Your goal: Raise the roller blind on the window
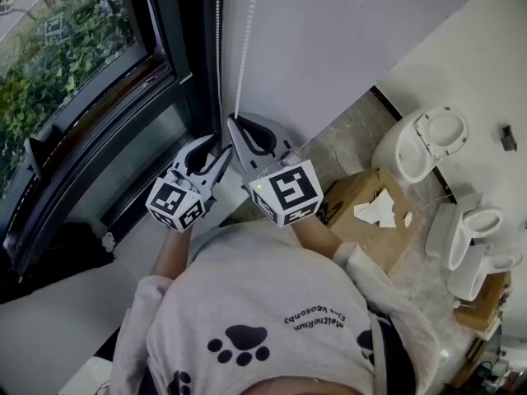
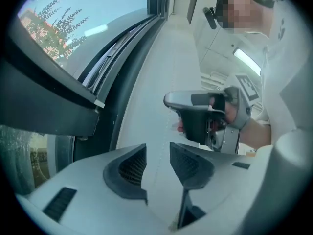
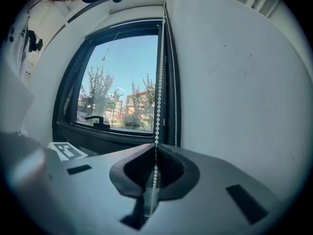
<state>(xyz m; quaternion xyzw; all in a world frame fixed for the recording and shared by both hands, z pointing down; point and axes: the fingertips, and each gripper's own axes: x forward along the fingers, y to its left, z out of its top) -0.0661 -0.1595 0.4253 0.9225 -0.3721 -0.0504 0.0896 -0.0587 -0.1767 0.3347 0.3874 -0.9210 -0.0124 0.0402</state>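
The right gripper is clamped on the chain. The chain rises straight up from its jaws, close along the window frame, and a second strand hangs just to the right. The left gripper sits just beside the right one with its jaws apart. A faint line of beads passes through the gap without touching either pad. The chain's long axis is vertical, so any pull should run straight down along it. The right gripper has the grip, and the left looks free to take a fresh hold. The blind is out of sight above, and the glass shows bare.
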